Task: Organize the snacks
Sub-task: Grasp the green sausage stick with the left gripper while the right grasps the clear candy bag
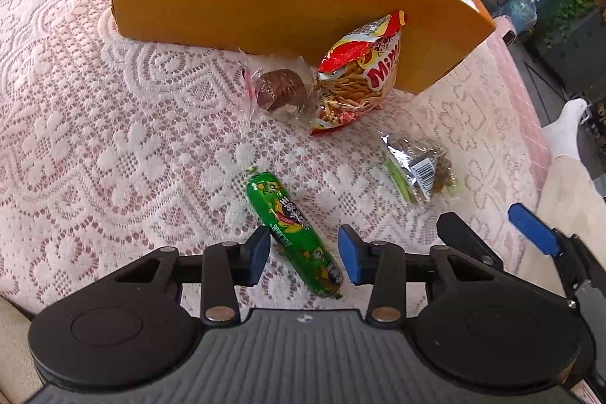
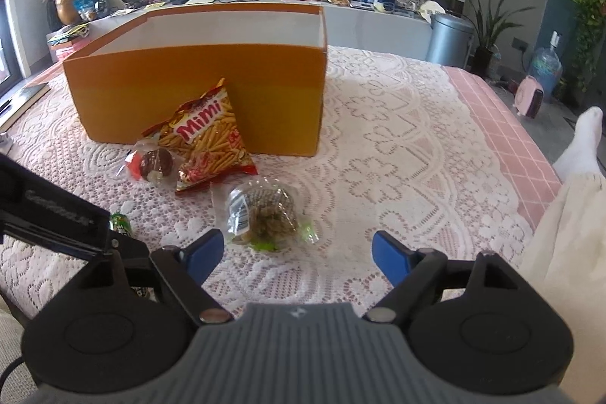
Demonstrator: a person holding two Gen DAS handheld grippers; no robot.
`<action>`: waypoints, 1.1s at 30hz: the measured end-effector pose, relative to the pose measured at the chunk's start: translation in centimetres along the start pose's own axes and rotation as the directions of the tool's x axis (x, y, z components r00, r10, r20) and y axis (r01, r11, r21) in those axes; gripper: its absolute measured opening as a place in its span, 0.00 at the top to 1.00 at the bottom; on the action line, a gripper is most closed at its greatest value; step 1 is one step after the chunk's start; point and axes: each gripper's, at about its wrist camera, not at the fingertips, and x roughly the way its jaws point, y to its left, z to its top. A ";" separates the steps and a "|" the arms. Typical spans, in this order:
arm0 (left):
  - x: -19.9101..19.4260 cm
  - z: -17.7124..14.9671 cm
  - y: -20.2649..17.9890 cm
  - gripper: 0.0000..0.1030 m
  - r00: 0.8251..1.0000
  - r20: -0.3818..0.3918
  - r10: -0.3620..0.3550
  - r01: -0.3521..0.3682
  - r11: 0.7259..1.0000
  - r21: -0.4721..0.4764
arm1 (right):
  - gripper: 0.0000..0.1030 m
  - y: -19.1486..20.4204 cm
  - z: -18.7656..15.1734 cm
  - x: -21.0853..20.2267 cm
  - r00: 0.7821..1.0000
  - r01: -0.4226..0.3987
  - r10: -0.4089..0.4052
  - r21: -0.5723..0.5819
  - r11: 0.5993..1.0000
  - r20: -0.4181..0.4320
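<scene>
The left gripper [image 1: 305,256] is reaching down around a green sausage stick [image 1: 293,230]. Its blue pads are sitting on each side, one touching, one just off, so nothing is squeezed. The right gripper [image 2: 297,254] is hanging wide apart, empty, near a clear snack bag [image 2: 265,211]. A red Mimi bag [image 2: 206,139] is leaning on the orange box [image 2: 197,89] on the lace cloth [image 2: 397,158].

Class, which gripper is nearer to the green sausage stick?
Left. The left gripper straddles the green sausage stick, jaws not yet pressing it; the right gripper hangs open off to its right.
</scene>
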 end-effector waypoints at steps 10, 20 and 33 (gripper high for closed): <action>1.3 0.3 -1.6 0.69 0.997 0.044 0.063 -0.069 0.984 0.165 | 0.19 1.4 0.3 0.3 0.999 -0.024 0.028 -0.080 0.997 0.044; 1.8 2.0 -1.1 0.70 0.999 0.025 0.040 -0.043 0.984 0.171 | 0.23 0.9 1.4 2.6 0.999 -0.034 0.034 -0.004 0.999 -0.009; 4.0 3.3 -2.2 0.66 0.999 0.021 0.041 -0.045 0.982 0.185 | 0.32 0.9 1.8 5.5 0.995 -0.087 0.089 0.043 0.995 -0.052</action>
